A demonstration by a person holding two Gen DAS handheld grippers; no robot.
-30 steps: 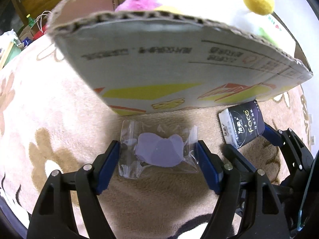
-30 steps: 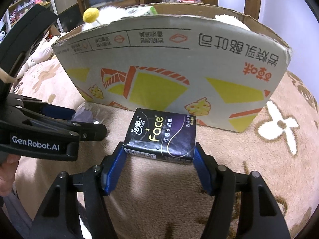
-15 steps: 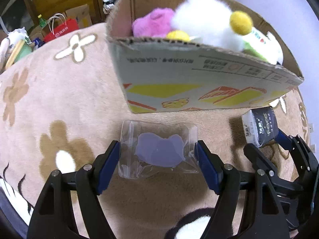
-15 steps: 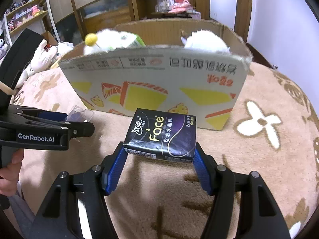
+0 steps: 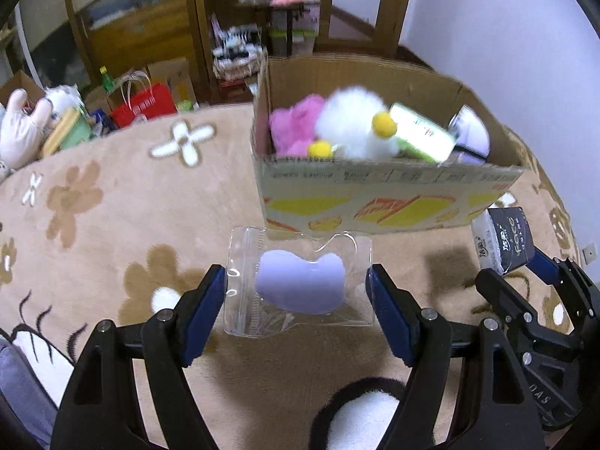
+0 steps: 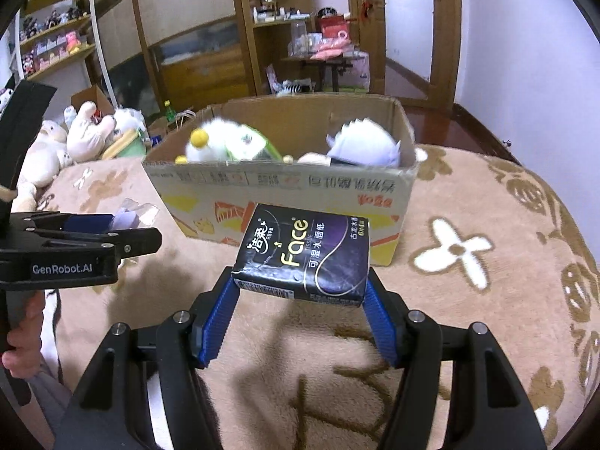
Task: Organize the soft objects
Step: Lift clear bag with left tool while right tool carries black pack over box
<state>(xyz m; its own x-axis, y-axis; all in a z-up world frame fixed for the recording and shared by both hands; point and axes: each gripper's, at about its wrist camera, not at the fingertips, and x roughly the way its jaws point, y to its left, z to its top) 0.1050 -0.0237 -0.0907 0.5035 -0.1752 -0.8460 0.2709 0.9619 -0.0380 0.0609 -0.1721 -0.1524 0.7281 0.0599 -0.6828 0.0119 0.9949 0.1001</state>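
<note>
A clear plastic bag [image 5: 300,281] with a lilac soft piece inside is gripped by its side edges between the blue pads of the left gripper [image 5: 298,292] and held above the flowered blanket [image 5: 112,206]. A dark tissue pack [image 6: 303,255] is clamped between the pads of the right gripper [image 6: 300,311]. Both are held on the near side of the cardboard box [image 6: 285,187], in which plush toys [image 5: 352,127] are seen.

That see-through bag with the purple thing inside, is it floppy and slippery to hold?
Probably floppy: the clear bag has wavy, buckled edges between the left gripper's pads. Its glossy plastic looks slippery, so it might slide. It likely weighs little, since it holds just one small purple piece.
</note>
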